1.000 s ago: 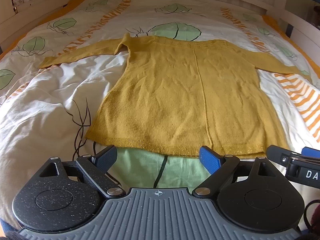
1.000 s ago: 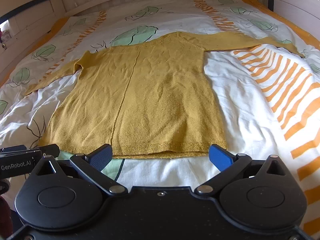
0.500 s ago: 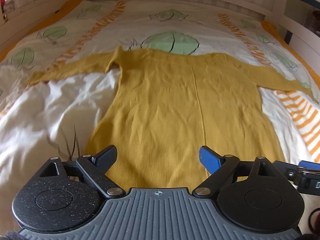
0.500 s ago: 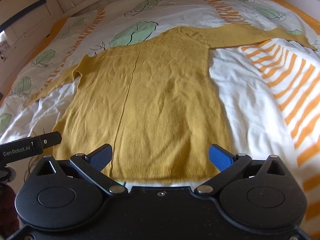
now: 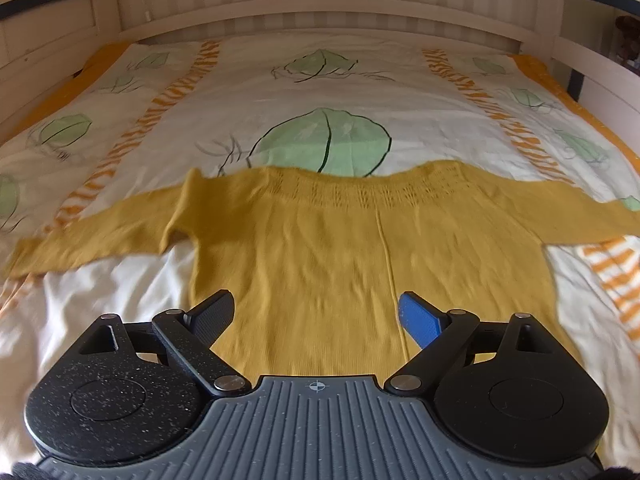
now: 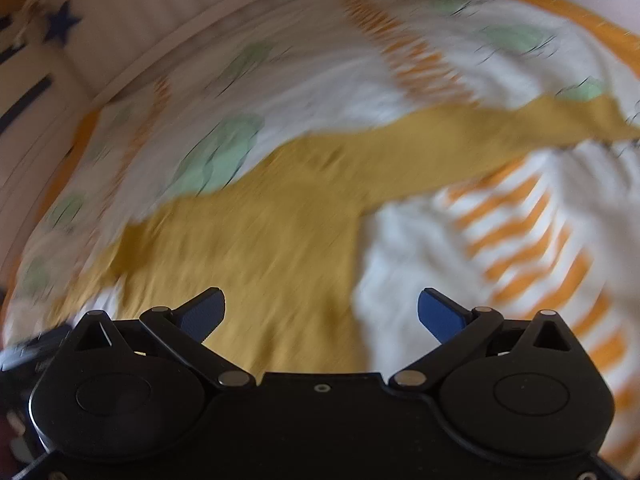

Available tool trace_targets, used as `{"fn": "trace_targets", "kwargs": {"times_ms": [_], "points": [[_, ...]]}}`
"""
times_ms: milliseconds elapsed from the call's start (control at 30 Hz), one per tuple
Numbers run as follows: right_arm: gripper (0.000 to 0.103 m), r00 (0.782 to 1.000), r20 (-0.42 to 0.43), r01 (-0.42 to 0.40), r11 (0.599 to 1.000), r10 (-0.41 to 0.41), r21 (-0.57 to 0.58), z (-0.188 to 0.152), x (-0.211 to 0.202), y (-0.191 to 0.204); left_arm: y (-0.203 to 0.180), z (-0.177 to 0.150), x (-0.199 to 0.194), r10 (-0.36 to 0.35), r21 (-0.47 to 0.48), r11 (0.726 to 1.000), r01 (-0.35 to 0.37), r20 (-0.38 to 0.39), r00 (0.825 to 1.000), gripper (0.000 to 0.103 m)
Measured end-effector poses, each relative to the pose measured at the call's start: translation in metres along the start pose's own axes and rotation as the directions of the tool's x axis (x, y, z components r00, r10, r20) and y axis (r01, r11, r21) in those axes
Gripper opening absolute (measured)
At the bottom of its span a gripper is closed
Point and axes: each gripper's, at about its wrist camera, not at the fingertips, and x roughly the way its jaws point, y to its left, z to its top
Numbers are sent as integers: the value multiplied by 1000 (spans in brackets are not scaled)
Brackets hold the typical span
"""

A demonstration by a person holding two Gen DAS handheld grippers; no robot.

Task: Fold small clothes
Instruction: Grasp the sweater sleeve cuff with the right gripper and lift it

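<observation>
A mustard-yellow knitted sweater (image 5: 340,248) lies flat on the bed, back up, neckline away from me and both sleeves spread out to the sides. My left gripper (image 5: 316,316) is open and empty above the sweater's middle body. My right gripper (image 6: 320,312) is open and empty over the sweater's (image 6: 256,240) right side, near the armpit, with the right sleeve (image 6: 500,136) running off to the upper right. The right wrist view is blurred by motion. The sweater's hem is hidden under both grippers.
The bed cover (image 5: 320,92) is white with green leaves and orange stripes and is wrinkled on the left (image 5: 100,300). A white slatted headboard (image 5: 320,4) and side rails (image 5: 600,80) border the bed. Part of the left gripper (image 6: 24,352) shows at the right wrist view's lower left edge.
Both grippers have moved forward from the hem over the sweater's body, staying open. The right gripper has also swung toward the right sleeve, blurring its view.
</observation>
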Motion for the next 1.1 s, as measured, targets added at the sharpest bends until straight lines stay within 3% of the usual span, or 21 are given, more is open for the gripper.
{"fn": "trace_targets", "kwargs": {"times_ms": [267,433,500,567,633,733,833,1000,1100], "points": [[102,978,67,185,971,-196,151,74,24,-108,-15,13,68,34,64,997,-34,3,999,89],[102,929,87,326,907,-360,267,96,31,-180,-25,6,102,56,96,994,-52,-32,998,89],[96,910,77,365,873,-408,324,101,34,-207,-28,0,115,56,108,993,-49,-68,996,89],[87,904,70,368,851,-422,375,103,38,-229,-30,-6,123,46,107,994,-37,-82,996,91],[85,905,69,359,839,-421,409,104,42,-250,-28,-12,123,24,74,997,-21,-35,999,91],[73,905,69,342,815,-420,467,104,53,-271,-24,-21,123,3,41,999,-3,-7,1000,96],[71,913,78,306,798,-400,520,100,60,-287,-21,-25,124,-6,28,1000,6,8,1000,100],[70,905,132,283,803,-404,525,103,68,-294,-21,-22,126,-11,20,1000,11,-1,1000,103],[52,893,136,304,797,-430,521,107,72,-296,-21,-22,128,-16,16,1000,16,-5,1000,103]]}}
